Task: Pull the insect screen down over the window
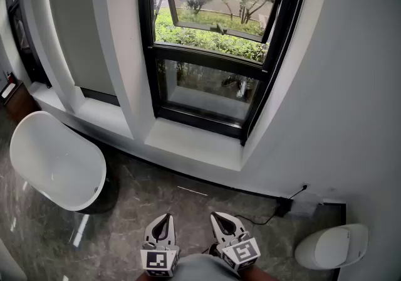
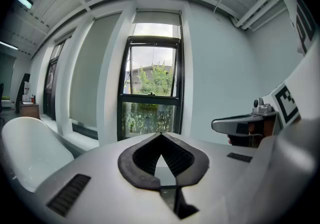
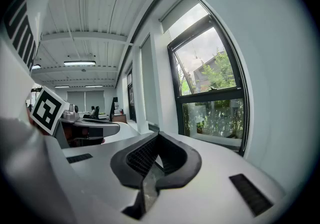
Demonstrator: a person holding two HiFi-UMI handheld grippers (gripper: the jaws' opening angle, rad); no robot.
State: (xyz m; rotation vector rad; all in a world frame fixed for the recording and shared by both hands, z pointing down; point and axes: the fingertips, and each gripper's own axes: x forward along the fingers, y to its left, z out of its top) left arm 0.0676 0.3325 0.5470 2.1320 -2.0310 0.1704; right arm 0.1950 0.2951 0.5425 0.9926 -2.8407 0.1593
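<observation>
The black-framed window (image 1: 216, 54) is ahead of me in the white wall; its upper sash is tilted open outward, over a fixed lower pane. In the left gripper view a pale band (image 2: 157, 17) sits across the top of the window (image 2: 152, 90); whether it is the insect screen I cannot tell. No screen covers the glass. My left gripper (image 1: 161, 217) and right gripper (image 1: 220, 216) are low at the frame's bottom, side by side above the floor and well short of the window. Both are shut on nothing, as the left gripper (image 2: 161, 134) and right gripper (image 3: 157, 135) show in their own views.
A white rounded chair (image 1: 56, 160) stands at the left by the wall. A white sill (image 1: 194, 145) juts out under the window. At the lower right are a wall socket with a black cable (image 1: 282, 204) and a white rounded object (image 1: 332, 245). The floor is dark marble.
</observation>
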